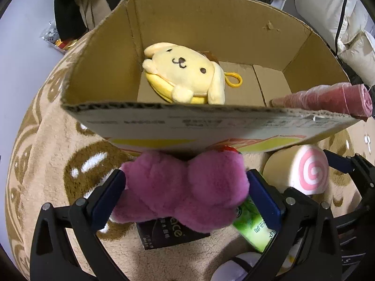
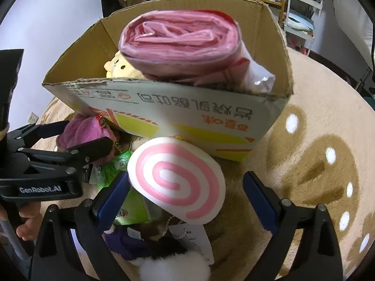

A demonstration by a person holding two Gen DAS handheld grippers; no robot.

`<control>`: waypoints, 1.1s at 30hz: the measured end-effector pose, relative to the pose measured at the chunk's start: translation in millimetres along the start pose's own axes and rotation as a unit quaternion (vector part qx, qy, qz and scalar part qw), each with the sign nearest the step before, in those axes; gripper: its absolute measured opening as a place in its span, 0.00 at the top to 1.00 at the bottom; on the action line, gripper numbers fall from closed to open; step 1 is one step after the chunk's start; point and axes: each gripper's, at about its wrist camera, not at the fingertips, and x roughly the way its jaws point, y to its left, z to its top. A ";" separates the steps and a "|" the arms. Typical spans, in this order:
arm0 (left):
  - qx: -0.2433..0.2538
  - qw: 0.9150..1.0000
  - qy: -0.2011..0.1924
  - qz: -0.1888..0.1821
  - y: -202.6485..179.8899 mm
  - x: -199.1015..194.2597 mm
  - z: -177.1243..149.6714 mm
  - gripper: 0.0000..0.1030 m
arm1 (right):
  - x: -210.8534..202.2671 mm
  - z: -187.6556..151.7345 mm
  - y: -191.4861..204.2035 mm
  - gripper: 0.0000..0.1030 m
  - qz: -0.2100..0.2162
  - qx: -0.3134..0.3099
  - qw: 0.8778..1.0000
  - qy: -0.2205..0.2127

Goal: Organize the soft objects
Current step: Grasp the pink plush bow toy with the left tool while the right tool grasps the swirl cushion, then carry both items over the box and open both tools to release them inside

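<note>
Left tongs around purple plush.

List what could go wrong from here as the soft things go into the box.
1. The left tool pinches the purple plush low, in front of the cardboard box; it may catch the near wall unless lifted over the rim.
2. The pink bag roll appears to lean on the box's near rim and could tip out if bumped.
3. The right tool is open around the swirl cushion; a one-sided grip might let it slip.
</note>
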 end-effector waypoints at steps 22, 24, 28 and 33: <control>-0.024 1.000 0.010 0.001 2.3 -3.5 -11.5 0.10 | 10.7 -2.0 -20.7 0.38 0.054 0.037 0.998 0.016; -0.036 0.999 0.007 0.007 4.8 -7.1 -14.6 0.10 | 7.8 -2.7 -20.8 0.38 0.054 0.037 0.998 0.016; -0.054 0.998 0.003 0.011 9.7 -14.0 -22.6 0.10 | 1.2 -6.6 -24.2 0.38 0.047 0.040 0.998 0.012; -0.067 0.997 -0.018 0.023 17.1 -31.2 -28.6 0.10 | -7.5 -9.8 -22.4 0.38 0.048 0.043 0.998 0.006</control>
